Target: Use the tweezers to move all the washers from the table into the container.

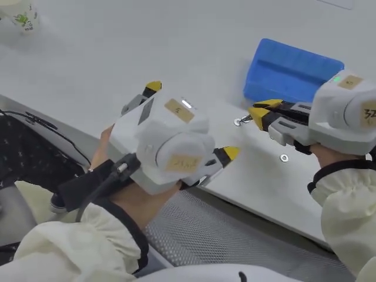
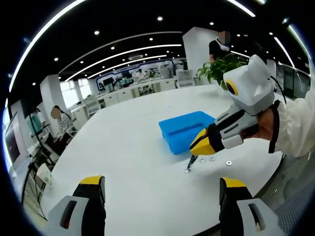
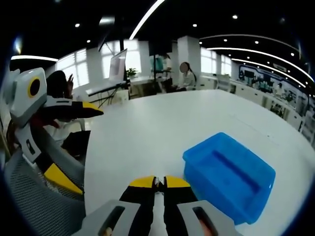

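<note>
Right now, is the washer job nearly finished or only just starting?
Looks barely started. Done: the right claw is shut on the tweezers. In hand: their tips are down at a washer on the table, near the blue container. Left: a few more washers lie on the table, and I see none inside the container. The left claw is open and empty.

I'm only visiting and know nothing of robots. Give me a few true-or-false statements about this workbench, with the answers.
1. The right gripper is shut on the tweezers. True.
2. The left gripper is clamped tight. False: its jaws stand wide apart, holding nothing.
3. The container is red. False: it is blue.
4. Washers lie on the table, outside the container. True.
</note>
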### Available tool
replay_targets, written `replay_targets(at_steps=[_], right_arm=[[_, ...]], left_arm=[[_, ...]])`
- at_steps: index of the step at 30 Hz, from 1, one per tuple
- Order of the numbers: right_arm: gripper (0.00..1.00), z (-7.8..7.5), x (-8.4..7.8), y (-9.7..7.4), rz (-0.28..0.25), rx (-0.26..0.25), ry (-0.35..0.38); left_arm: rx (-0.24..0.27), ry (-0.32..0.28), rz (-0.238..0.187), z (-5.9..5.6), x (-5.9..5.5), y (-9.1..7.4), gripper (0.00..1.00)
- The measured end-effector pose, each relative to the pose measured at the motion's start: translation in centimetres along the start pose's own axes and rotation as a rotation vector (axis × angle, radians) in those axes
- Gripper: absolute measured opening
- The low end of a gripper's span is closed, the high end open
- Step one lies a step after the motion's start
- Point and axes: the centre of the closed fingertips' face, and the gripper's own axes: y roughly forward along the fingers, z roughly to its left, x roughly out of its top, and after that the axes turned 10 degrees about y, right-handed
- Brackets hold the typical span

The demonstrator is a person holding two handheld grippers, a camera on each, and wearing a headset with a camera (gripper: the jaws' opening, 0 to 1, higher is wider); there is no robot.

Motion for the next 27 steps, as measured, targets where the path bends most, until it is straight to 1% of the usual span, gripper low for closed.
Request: replay_targets(at_steps=[5,9,12,18,20,21,23,25,27], right_arm=[[0.02,-0.1,0.4,0.4,0.018,0.005,-0.008],[0.03,-0.3,0.9,1.0,0.05,0.001,-0.024],[0.03,-0.3,1.2,1.4,0.064,0.007,-0.015],[0.03,0.0,1.5,2.1,0.069,0.01,-0.023],[0.03,0.1,1.5,2.2,0.064,0.012,0.001],[0.03,0.2,1.5,2.2,0.059,0.017,0.026],[0.03,0.2,1.5,2.2,0.054,0.015,0.034],[0.03,0.1,1.5,2.1,0.054,0.008,0.027],[0.03,0.1,1.5,2.0,0.058,0.01,0.041]], left_arm=[[0.001,0.001,0.004,0.0,-0.1,0.0,0.99],[0.001,0.002,0.009,0.0,-0.2,0.0,0.99],[0.002,0.002,0.009,0.0,-0.2,0.0,0.99],[0.003,0.002,0.015,0.1,-0.3,0.0,0.99],[0.004,0.002,0.015,0.1,-0.3,0.0,0.99],[0.005,0.002,0.014,0.1,-0.3,0.0,0.99],[0.005,0.001,0.014,0.1,-0.2,0.0,0.99],[0.005,0.002,0.013,0.1,-0.2,0.1,0.99],[0.004,0.003,0.013,0.1,-0.2,0.1,0.99]])
